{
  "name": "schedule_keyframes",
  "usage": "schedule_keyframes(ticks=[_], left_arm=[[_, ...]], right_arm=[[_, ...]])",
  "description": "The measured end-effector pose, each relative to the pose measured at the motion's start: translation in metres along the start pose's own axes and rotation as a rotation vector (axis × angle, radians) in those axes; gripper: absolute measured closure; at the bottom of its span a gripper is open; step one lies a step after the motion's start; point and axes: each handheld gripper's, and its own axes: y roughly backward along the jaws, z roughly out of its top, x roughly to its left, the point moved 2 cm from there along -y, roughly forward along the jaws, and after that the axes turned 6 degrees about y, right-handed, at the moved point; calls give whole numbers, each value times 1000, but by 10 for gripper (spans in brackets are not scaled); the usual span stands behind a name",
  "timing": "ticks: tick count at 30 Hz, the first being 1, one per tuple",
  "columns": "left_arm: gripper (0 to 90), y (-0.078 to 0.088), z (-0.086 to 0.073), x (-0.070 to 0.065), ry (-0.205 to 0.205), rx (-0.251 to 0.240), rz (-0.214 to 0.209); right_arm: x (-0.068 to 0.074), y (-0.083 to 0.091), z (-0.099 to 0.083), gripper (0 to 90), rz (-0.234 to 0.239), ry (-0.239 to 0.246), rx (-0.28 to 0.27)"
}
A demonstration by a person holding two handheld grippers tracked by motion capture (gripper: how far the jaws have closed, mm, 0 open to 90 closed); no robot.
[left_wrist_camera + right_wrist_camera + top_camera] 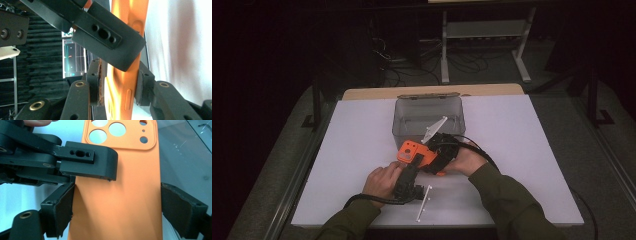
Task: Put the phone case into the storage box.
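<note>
Now my right gripper (117,202) pinches the orange phone case (120,202) across its width, while my left gripper (117,82) clamps its edge just beside it.

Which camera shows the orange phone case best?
The right gripper view: the orange phone case shows its flat back and camera holes up close. The left gripper view shows it edge-on; the high view shows it small and partly hidden.

One orange phone case (414,152), one clear bin (428,118), two hand-held grippers, two white sticks.
</note>
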Motion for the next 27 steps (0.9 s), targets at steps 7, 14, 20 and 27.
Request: schedule_keyframes(ticks=[7, 14, 20, 27], left_arm=[[668, 0, 0, 0, -9, -2, -9], [706, 0, 0, 0, -15, -4, -15], [740, 1, 0, 0, -27, -6, -25], [761, 1, 0, -1, -11, -37, -15]], right_arm=[[0, 0, 0, 152, 3, -3, -2], [-1, 2, -1, 152, 6, -3, -4], [-1, 2, -1, 152, 13, -7, -4], [-2, 4, -2, 152, 27, -4, -7]])
